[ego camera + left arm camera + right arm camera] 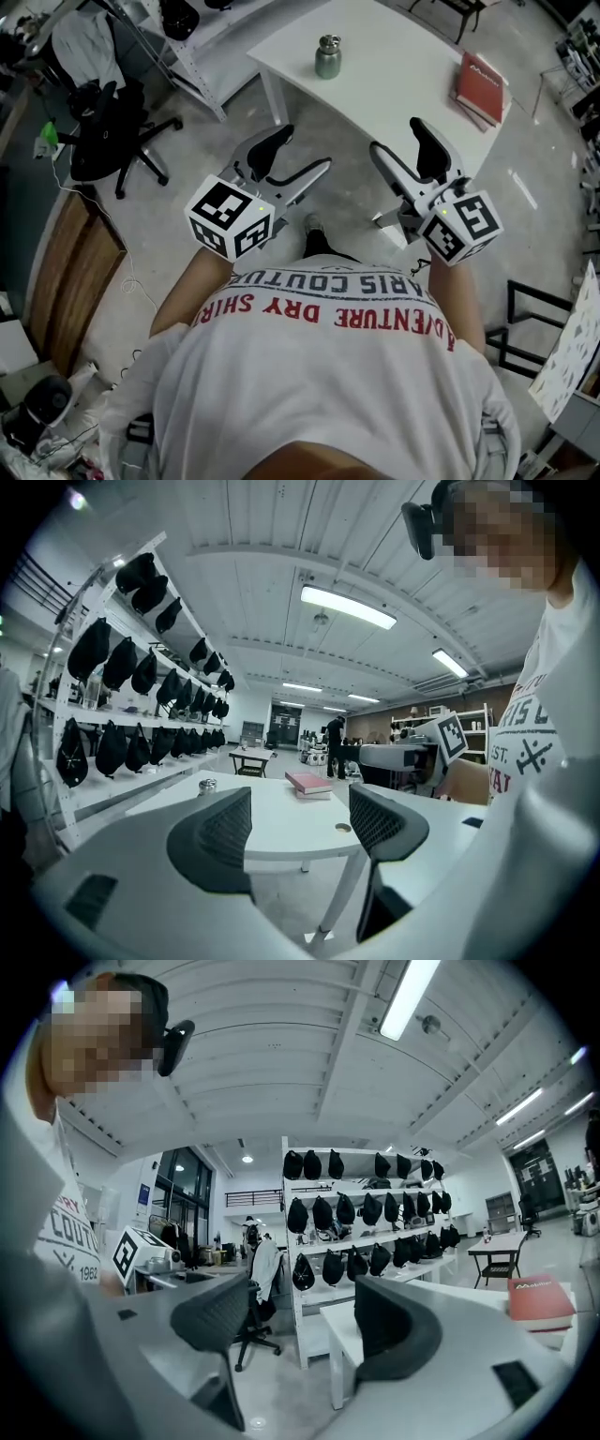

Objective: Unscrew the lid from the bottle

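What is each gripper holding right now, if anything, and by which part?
Nothing. The left gripper and the right gripper both have their jaws apart and empty; the bottle stands untouched on the table ahead.

one bottle (328, 56), one table (394, 89), one red book (481, 84), one office chair (111, 141), one left claw (305, 148), one right claw (396, 137)

A small green metal bottle (327, 58) stands upright on the white table (394, 75), its silver lid (329, 41) on.
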The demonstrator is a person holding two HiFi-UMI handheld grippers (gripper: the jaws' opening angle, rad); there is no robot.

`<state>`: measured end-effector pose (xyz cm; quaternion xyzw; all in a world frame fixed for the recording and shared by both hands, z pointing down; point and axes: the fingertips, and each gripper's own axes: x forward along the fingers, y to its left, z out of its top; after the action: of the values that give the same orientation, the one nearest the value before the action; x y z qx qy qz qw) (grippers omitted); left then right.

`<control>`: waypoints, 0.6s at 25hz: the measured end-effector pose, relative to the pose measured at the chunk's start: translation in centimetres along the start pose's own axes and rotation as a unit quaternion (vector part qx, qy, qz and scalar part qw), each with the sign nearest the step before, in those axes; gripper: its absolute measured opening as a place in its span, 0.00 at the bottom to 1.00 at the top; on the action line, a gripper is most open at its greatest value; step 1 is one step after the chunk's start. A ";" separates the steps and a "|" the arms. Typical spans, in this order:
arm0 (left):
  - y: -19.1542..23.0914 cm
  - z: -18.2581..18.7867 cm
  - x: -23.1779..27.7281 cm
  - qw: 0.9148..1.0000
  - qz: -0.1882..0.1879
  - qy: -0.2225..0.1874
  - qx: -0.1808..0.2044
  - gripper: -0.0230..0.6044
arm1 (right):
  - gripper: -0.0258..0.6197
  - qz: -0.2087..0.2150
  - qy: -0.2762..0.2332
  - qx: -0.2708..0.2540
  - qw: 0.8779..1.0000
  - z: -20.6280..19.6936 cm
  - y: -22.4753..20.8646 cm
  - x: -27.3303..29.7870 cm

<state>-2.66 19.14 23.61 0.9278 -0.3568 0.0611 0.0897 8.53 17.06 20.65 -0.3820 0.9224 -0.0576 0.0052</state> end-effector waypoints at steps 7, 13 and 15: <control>6.3 0.5 6.4 1.000 0.004 0.022 0.000 0.56 | 0.56 0.008 0.012 0.013 1.000 -0.5 -6.2 6.2; 11.4 0.1 11.8 0.999 0.010 0.046 -0.006 0.56 | 0.56 0.025 0.033 0.018 0.999 -1.6 -10.4 11.4; 12.9 -0.1 13.3 0.999 0.014 0.053 0.003 0.56 | 0.56 0.027 0.036 0.019 0.999 -1.9 -11.8 12.6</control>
<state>-1.48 1.09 27.63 0.9186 -0.3644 0.1122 0.1043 7.78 0.09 24.23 -0.3546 0.9306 -0.0890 -0.0190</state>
